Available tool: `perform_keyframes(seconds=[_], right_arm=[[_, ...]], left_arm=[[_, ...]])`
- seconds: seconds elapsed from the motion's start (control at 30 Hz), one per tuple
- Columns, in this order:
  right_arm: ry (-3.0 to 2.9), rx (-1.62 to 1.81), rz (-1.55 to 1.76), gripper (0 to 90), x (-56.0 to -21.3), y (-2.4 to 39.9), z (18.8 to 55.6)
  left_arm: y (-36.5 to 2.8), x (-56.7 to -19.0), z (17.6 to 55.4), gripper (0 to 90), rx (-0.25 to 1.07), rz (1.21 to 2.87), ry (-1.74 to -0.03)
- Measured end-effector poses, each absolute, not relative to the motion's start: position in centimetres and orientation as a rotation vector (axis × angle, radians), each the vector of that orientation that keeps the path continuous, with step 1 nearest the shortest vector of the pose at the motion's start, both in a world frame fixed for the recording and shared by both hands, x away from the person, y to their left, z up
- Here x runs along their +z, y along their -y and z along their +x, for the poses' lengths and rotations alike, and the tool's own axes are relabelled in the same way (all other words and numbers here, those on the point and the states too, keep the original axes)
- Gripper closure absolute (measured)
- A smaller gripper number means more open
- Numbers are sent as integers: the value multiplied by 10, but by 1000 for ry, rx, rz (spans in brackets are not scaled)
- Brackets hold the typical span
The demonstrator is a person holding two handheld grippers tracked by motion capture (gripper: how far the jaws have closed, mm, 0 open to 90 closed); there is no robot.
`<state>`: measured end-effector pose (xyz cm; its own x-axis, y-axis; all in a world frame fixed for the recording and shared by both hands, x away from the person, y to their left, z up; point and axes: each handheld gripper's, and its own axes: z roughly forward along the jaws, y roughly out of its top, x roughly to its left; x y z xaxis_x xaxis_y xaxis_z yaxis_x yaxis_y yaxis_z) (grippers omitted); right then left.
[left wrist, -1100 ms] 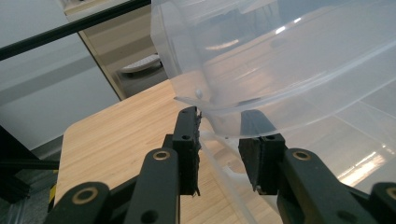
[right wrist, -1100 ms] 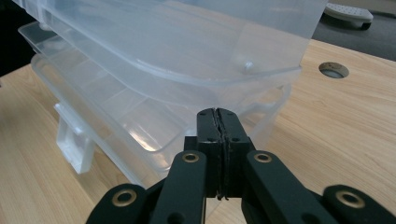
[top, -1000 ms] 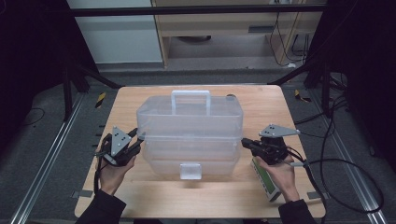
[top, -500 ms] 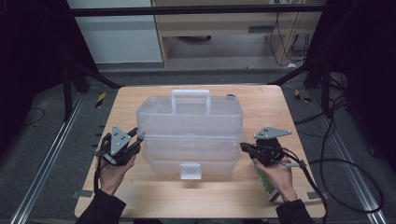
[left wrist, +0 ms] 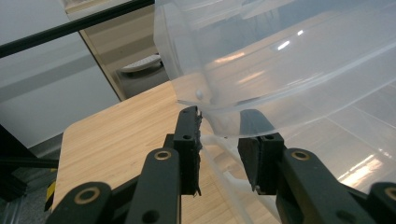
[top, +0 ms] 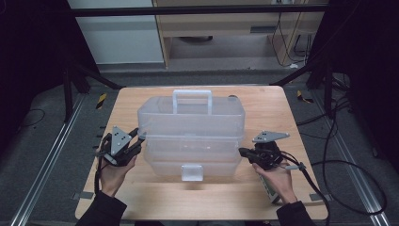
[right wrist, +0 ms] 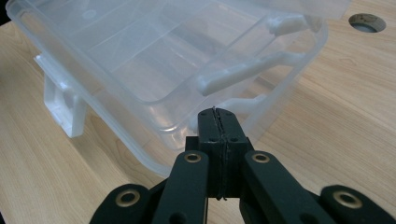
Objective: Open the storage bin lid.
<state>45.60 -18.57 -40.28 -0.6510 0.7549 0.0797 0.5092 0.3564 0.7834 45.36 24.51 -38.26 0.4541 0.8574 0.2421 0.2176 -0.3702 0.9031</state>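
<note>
A clear plastic toolbox (top: 190, 127) with a white handle (top: 191, 94) stands in the middle of the wooden table (top: 263, 101). Its upper tray (left wrist: 289, 60) is raised off the lower tray (right wrist: 140, 70), and white link arms (right wrist: 243, 70) show inside. My left gripper (top: 139, 137) is at the box's left end. Its jaws stand partly apart, with the corner of the upper tray between the pads (left wrist: 219, 135). My right gripper (top: 242, 151) is at the box's right end. It is shut with nothing in it, its tips (right wrist: 217, 114) right at the lower tray's rim.
A white latch (top: 191, 172) hangs at the box's front. A round hole (right wrist: 367, 22) is in the tabletop behind the box. A small green and white object (top: 269, 189) lies under the right hand. Cables trail off the table's right side.
The right gripper has edged slightly left towards the box's right end. The left gripper and the box have stayed as they were.
</note>
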Motion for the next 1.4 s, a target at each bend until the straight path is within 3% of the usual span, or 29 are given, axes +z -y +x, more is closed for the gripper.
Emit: perform_keyframes(seconds=[1.03, 1.4], right_arm=[[-2307, 1175, 1130, 899, -405, 183, 456], [-2260, 1126, 1178, 735, -409, 181, 458]], left_arm=[[-245, -372, 466, 706, 943, 1803, -920], [-244, -373, 465, 706, 948, 1803, -919]])
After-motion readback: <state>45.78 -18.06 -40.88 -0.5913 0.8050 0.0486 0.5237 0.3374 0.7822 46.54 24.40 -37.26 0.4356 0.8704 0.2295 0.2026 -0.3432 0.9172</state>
